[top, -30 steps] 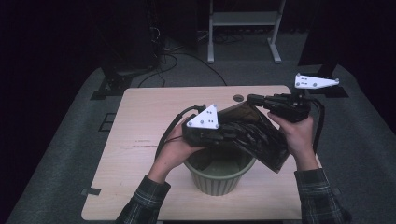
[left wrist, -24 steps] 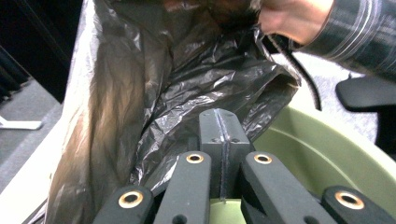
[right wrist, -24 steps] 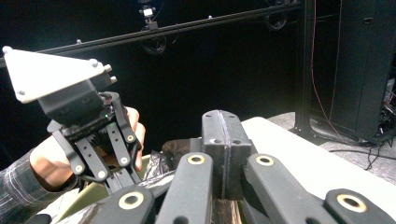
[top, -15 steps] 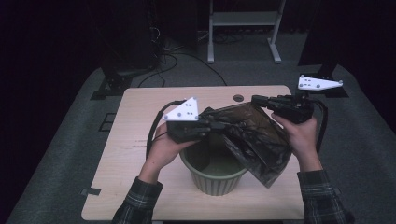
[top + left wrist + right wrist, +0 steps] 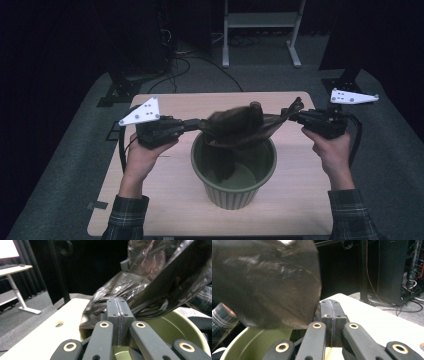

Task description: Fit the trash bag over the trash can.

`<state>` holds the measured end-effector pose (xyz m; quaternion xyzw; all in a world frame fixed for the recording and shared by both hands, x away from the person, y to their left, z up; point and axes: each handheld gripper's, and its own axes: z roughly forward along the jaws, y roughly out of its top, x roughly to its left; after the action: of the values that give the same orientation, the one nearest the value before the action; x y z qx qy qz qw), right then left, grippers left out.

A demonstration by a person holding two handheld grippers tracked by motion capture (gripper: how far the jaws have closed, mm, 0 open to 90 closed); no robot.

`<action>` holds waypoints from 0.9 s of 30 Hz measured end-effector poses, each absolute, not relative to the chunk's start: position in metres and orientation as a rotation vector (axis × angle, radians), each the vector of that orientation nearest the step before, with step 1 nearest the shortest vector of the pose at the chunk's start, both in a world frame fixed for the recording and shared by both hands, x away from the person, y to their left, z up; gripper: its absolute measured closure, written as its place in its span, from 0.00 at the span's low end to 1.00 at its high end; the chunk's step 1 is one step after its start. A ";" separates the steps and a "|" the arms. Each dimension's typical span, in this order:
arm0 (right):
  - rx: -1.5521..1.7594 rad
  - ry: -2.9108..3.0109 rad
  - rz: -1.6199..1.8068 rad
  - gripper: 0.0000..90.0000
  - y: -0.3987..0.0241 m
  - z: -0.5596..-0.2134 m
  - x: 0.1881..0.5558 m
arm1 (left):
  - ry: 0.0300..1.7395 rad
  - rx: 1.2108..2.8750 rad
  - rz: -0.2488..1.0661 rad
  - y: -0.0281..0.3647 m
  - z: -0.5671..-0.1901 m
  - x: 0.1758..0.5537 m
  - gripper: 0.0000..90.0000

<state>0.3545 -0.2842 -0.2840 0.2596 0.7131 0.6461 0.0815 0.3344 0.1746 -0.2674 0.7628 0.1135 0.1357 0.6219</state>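
Both forearms, in plaid sleeves, come up from the near edge of the tabletop (image 5: 165,200) and spread well apart, one on each side of a green ribbed pot (image 5: 233,172) that stands near the middle of the near half of the wood surface. The left hand (image 5: 142,152) holds the left gripper (image 5: 192,125) level and pointed inward toward the pot, its grey three-cornered plate tilted up on top; the right hand (image 5: 332,147) holds the right gripper (image 5: 295,117) likewise turned inward from the opposite side, slightly farther from the person, its plate lying flat above it. Between them a black plastic bag (image 5: 240,125) is stretched across and above the mouth of the pot, with a fold of it hanging down inside the pot. In the left gripper view the jaws are pressed together with the bag's (image 5: 150,282) crinkled edge pinched at their tips, and the pot's (image 5: 175,330) rim curves just behind. In the right gripper view the jaws also meet tightly, the bag (image 5: 267,282) billowing blurred from beside their tips with the pot's rim (image 5: 254,337) below it. Beyond the tabletop lie a dark carpeted floor (image 5: 65,150), loose cables (image 5: 195,60), a black stand base (image 5: 117,92) at the left and the white legs of another table (image 5: 260,30).
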 end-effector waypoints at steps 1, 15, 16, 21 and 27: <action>0.781 2.132 1.928 1.00 -0.286 -0.285 0.354 | 0.271 1.745 0.311 0.179 -0.268 0.334 1.00; 0.883 2.108 1.886 1.00 -0.320 -0.302 0.348 | 0.396 1.734 0.320 0.221 -0.291 0.334 1.00; 0.894 2.103 1.886 1.00 -0.323 -0.303 0.347 | 0.404 1.733 0.320 0.224 -0.292 0.334 1.00; 0.930 2.073 1.885 1.00 -0.337 -0.307 0.344 | 0.443 1.728 0.326 0.236 -0.297 0.333 1.00; 0.981 2.050 1.856 1.00 -0.354 -0.315 0.341 | 0.509 1.737 0.327 0.253 -0.312 0.332 1.00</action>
<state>0.3412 -0.3539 -0.3149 0.3325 0.6950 0.6290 0.1036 0.3324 0.2533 -0.3120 0.7511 0.2202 0.1413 0.6062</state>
